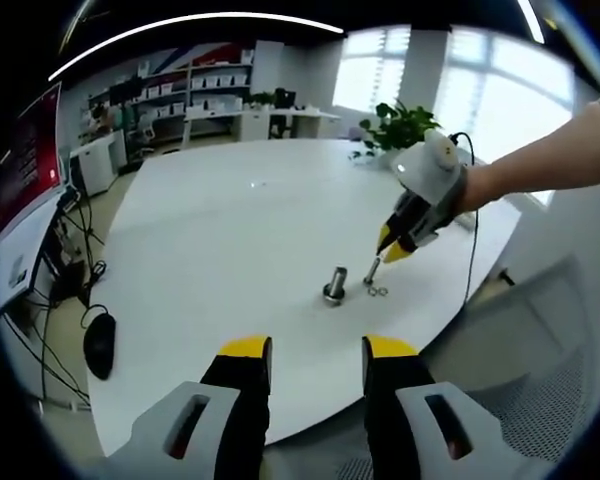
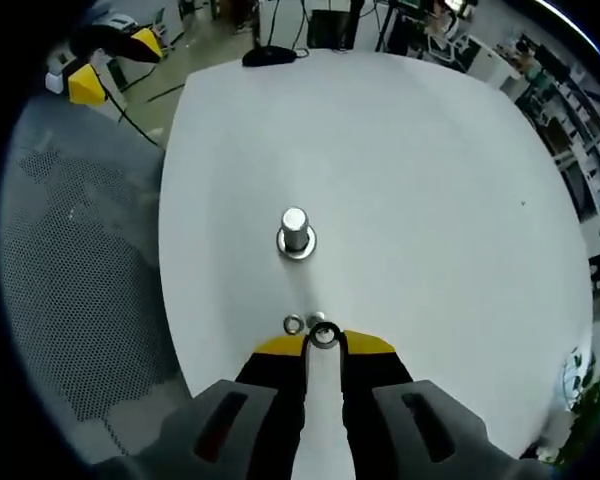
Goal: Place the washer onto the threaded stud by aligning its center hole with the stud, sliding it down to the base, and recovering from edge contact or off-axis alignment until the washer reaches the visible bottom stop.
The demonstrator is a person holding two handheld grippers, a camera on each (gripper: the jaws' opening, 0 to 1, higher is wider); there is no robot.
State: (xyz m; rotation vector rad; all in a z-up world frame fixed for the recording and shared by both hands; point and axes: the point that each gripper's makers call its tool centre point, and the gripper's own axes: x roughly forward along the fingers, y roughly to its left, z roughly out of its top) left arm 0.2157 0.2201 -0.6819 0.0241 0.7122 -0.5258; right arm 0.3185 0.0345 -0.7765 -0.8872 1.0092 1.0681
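Right claw (image 2: pixel 323 338) pinches a washer (image 2: pixel 325 336) off the table (image 2: pixel 430 200), left claw (image 1: pixel 317 352) open & idle; next imo lift, center over stud (image 2: pixel 295 232).

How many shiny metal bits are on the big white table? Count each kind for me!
Threaded stud: 1
Loose washers: 2
Held washer, pinched in the right tool: 1
Total: 4
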